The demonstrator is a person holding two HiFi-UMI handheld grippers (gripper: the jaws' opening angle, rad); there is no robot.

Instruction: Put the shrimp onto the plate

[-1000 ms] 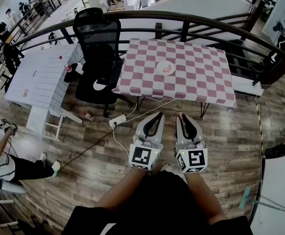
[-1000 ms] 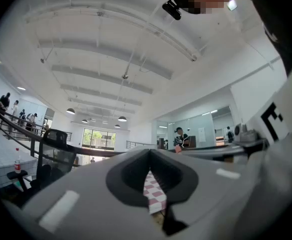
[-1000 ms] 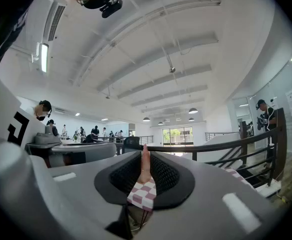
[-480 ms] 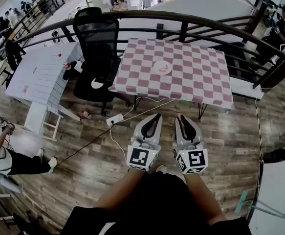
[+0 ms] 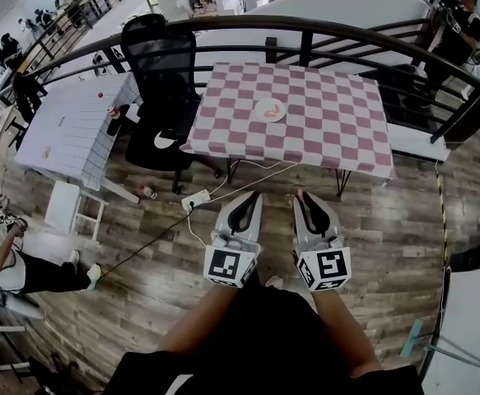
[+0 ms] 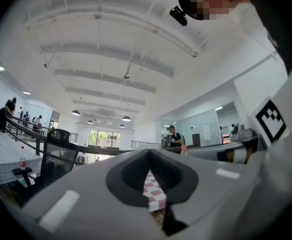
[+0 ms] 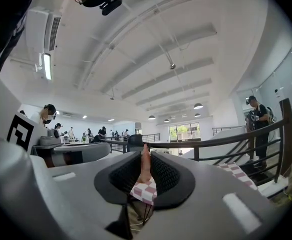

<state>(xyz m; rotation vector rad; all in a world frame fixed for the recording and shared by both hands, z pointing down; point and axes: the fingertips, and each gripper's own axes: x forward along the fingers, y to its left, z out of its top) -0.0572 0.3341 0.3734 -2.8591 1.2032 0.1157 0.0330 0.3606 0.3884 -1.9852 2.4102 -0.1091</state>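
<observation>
Well short of the table, your right gripper pinches the shrimp — the left gripper is closed, empty. Step closer first, then lower it gently onto the plate near the table's middle.

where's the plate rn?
Head view, upper centre: the plate sits on the checkered table, left of its middle, right of the black office chair.

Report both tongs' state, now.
Left tongs: closed, nothing between them.
Right tongs: closed on a pale pink shrimp.
</observation>
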